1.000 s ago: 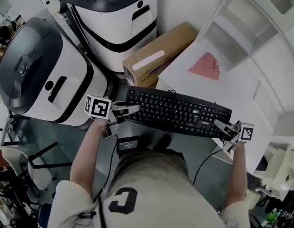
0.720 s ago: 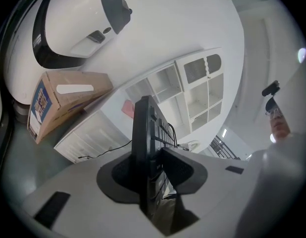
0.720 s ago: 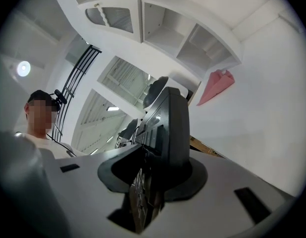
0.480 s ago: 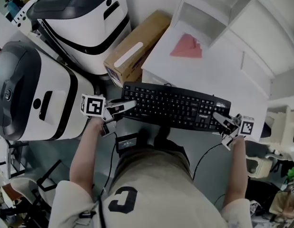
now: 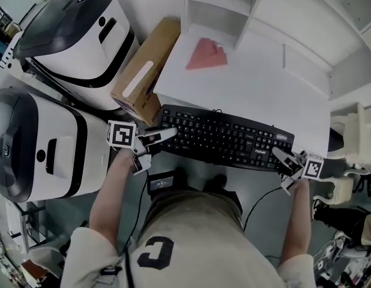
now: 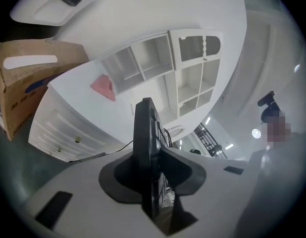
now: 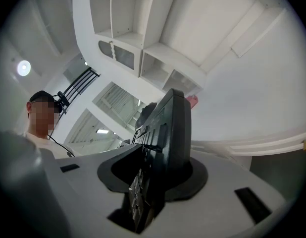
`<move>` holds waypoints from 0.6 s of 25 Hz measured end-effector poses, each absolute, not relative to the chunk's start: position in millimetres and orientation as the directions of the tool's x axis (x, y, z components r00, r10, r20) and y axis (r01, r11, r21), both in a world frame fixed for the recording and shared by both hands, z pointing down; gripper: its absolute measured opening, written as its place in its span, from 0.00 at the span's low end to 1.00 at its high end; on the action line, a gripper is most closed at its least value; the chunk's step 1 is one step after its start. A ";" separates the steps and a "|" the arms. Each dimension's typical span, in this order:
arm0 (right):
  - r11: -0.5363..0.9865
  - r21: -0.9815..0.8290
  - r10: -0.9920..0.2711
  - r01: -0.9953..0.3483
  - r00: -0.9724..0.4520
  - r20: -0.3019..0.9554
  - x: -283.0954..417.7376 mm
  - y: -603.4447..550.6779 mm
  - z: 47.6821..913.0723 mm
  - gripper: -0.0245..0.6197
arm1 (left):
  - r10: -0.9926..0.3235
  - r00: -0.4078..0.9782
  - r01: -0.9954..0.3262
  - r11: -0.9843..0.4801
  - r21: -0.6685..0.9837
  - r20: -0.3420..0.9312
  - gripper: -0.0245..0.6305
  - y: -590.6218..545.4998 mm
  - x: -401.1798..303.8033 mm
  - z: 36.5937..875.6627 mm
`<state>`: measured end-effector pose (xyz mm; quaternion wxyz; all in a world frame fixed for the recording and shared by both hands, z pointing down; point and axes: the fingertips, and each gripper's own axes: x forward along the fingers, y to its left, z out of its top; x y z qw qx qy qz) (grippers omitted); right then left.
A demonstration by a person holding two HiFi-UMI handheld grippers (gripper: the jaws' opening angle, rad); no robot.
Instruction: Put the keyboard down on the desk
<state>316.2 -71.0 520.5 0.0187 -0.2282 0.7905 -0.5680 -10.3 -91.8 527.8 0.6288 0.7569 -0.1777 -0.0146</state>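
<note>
One keyboard [image 5: 224,140], two grippers: the left gripper [image 5: 164,135] and right gripper [image 5: 280,156] each clamp an end, and the left fingers [image 6: 185,172] just tightened. It's squared up along the desk [image 5: 251,89] edge now, which it wasn't before.

Beige short-sleeved shirt [image 5: 191,239] with dark C (pale left tongs [image 5: 171,133], right tongs [image 5: 276,154], 2 marker cubes [image 5: 122,135])

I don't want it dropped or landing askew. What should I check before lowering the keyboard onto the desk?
1. Left tongs hold on keyboard: ok, jaws just closed further onto its end.
2. Right tongs hold: ok, clamped on other end.
3. Desk spot bare: ok; pink paper lies farther back.
4. Keyboard fully over desk: not ok, at near edge.
5. Keyboard cable free: cannot tell.
</note>
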 end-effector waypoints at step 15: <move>0.294 -0.903 -0.405 -0.314 -0.896 0.179 372.0 -77.7 529.4 0.27 | -0.278 0.926 -0.309 -0.171 0.935 0.255 0.22 -98.0 44.6 528.8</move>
